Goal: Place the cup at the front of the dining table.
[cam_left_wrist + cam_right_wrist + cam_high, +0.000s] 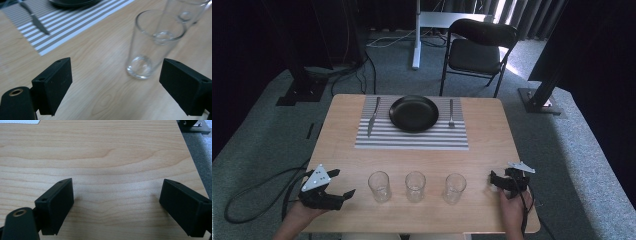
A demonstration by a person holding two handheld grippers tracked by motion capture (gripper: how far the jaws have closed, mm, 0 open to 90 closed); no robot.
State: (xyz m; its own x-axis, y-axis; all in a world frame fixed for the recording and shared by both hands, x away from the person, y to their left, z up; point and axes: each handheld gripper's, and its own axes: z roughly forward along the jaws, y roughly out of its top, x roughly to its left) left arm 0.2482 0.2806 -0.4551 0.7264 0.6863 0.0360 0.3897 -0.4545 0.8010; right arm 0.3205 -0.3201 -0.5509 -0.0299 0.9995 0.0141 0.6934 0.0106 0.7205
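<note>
Approach step — the left gripper [343, 194], jaws spread and empty, faces the nearest glass [150, 47] just ahead; next it must straddle it.

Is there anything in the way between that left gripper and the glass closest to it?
Nothing visible. The left gripper hangs open at the table's near left corner, and only bare wood lies between it and the nearest glass. In the left gripper view that glass stands just ahead of the open jaws, untouched.
</note>
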